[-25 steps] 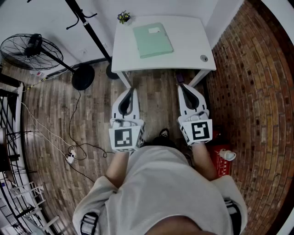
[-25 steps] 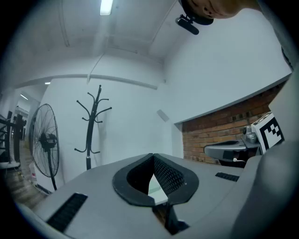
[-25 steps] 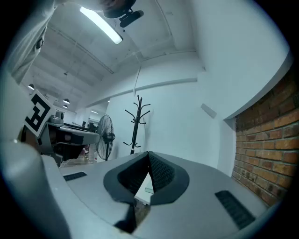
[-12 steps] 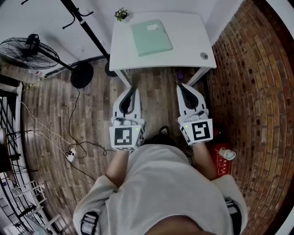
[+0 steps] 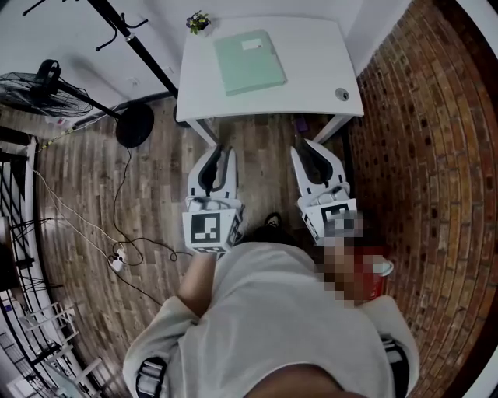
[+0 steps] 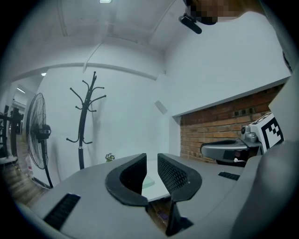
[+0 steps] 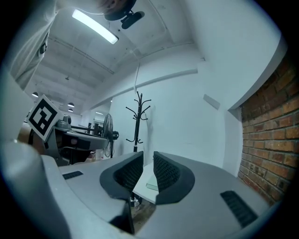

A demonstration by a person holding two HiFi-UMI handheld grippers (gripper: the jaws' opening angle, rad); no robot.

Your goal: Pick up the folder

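Green folder (image 5: 249,62), laid flat on white table (image 5: 319,78) at twelve o'clock, is faced from well apart by left gripper (image 5: 219,152) and right gripper (image 5: 301,146), jaws just opened narrowly, empty, readied for approach.

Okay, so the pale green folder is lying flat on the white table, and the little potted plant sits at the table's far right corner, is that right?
Not quite. The little potted plant sits at the far left corner of the white table, not the far right; the head view shows it. The pale green folder does lie flat on the table.
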